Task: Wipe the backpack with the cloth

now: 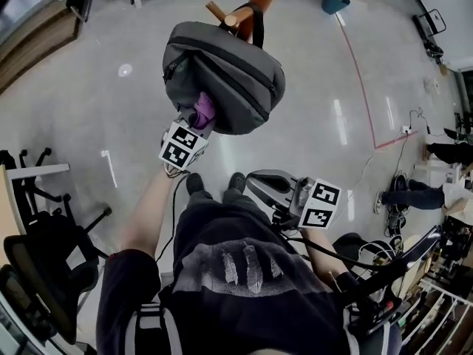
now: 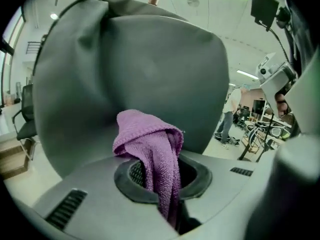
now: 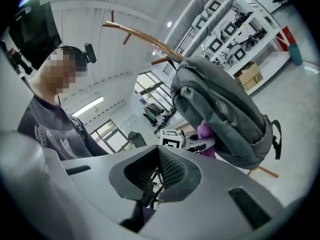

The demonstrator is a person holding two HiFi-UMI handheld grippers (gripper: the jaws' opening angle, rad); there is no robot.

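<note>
A grey backpack (image 1: 222, 76) hangs from a wooden coat stand (image 1: 255, 2) above the floor. My left gripper (image 1: 201, 122) is shut on a purple cloth (image 1: 204, 110), which presses against the pack's lower left side. In the left gripper view the cloth (image 2: 150, 144) bunches out of the jaws against the grey fabric (image 2: 130, 69). My right gripper (image 1: 259, 187) hangs low near my body, away from the pack, jaws shut with nothing between them. The right gripper view shows the backpack (image 3: 225, 109), the cloth (image 3: 205, 132) and the left gripper (image 3: 192, 143) from the side.
Black office chairs (image 1: 44, 257) stand at the left. A red tape line (image 1: 369, 87) crosses the polished floor at the right, with cables and gear (image 1: 436, 154) beyond it. Shelving (image 3: 235, 24) lines the far wall. Curved wooden arms (image 3: 140, 34) top the stand.
</note>
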